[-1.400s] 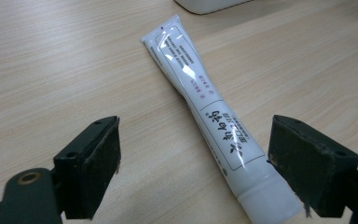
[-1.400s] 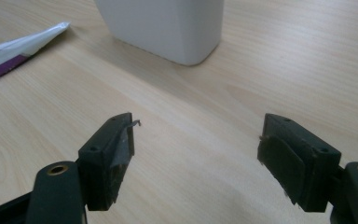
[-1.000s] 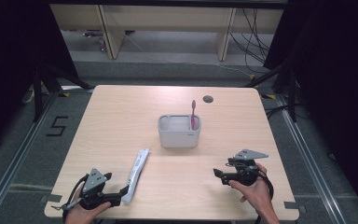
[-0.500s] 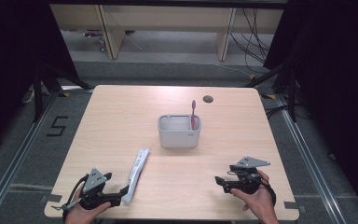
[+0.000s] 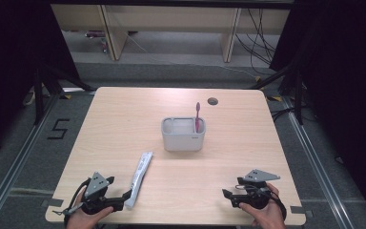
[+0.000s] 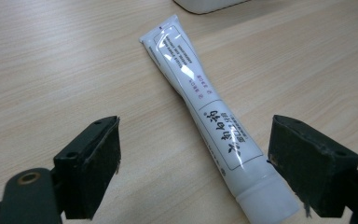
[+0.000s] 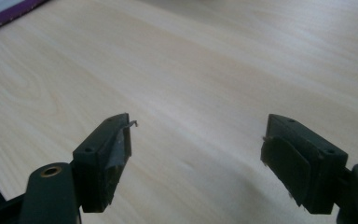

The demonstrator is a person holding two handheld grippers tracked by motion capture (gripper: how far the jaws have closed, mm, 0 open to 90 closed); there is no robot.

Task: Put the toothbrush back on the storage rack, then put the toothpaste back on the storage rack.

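A white toothpaste tube lies flat on the wooden table, cap end toward the front edge. My left gripper rests open at the front left, its jaws wide apart on either side of the tube's cap end, not touching it. A grey rectangular holder stands mid-table with a pink toothbrush upright in its right side. My right gripper sits open at the front right, over bare wood with nothing between its jaws.
A dark round cable hole lies near the table's back edge. Shelving legs and cables stand on the floor behind. A floor marking "5" lies to the left.
My right gripper has drawn back toward the front edge and lowered to the table. The left gripper, tube and holder have stayed put.
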